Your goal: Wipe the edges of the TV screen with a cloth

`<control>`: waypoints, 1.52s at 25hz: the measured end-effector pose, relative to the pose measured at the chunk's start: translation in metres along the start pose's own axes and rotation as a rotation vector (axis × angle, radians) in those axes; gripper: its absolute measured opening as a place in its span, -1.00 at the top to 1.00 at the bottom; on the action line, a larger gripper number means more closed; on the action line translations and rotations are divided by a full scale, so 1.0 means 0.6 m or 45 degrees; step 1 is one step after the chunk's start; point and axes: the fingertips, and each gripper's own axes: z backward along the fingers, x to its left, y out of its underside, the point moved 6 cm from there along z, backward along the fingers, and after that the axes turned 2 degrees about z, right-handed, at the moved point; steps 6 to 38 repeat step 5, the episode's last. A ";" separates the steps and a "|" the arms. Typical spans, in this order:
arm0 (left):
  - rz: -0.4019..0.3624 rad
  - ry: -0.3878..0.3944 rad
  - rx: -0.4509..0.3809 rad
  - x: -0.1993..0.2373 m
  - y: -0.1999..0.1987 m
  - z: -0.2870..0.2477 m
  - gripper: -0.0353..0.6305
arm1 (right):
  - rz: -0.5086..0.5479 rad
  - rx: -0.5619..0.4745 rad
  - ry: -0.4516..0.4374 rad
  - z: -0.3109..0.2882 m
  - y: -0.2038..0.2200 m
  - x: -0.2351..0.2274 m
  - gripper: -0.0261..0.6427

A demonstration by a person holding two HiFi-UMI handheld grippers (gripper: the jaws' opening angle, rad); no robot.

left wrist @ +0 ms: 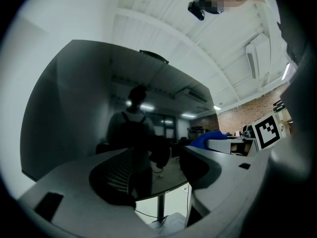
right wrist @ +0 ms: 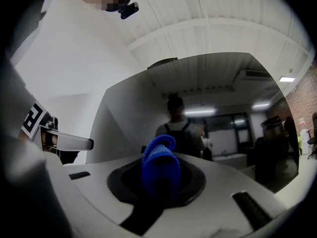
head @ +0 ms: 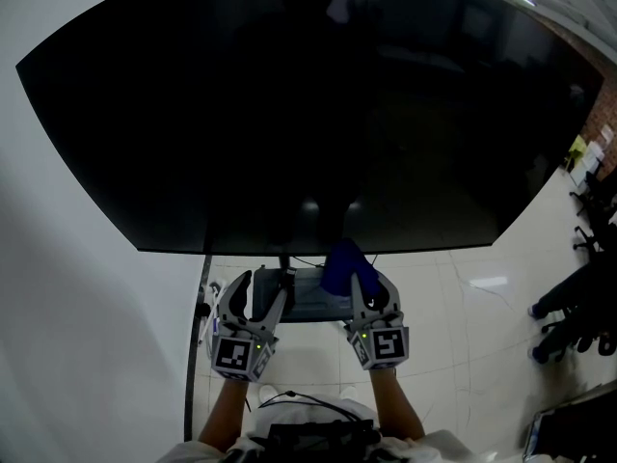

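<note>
A large black TV screen (head: 308, 114) fills most of the head view; its bottom edge runs just above both grippers. My right gripper (head: 369, 283) is shut on a blue cloth (head: 344, 263), whose top reaches the screen's lower edge near the middle. In the right gripper view the cloth (right wrist: 161, 165) stands bunched between the jaws, in front of the screen (right wrist: 223, 108). My left gripper (head: 262, 283) stands open and holds nothing, just left of the right one and below the screen. Its own view faces the screen (left wrist: 99, 108) from below, with the cloth (left wrist: 210, 138) off to the right.
The TV's stand (head: 299, 302) and a dangling cable sit under the screen between the grippers. A white wall (head: 77, 307) lies to the left. Black office chairs (head: 578, 316) stand on the tiled floor at the right. A brick wall (head: 605, 114) shows at the far right.
</note>
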 end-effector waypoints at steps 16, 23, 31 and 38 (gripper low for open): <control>0.033 0.022 0.005 -0.014 -0.014 -0.007 0.05 | -0.022 0.009 -0.012 -0.004 -0.010 -0.004 0.72; 0.033 0.022 0.005 -0.014 -0.014 -0.007 0.05 | -0.022 0.009 -0.012 -0.004 -0.010 -0.004 0.72; 0.033 0.022 0.005 -0.014 -0.014 -0.007 0.05 | -0.022 0.009 -0.012 -0.004 -0.010 -0.004 0.72; 0.033 0.022 0.005 -0.014 -0.014 -0.007 0.05 | -0.022 0.009 -0.012 -0.004 -0.010 -0.004 0.72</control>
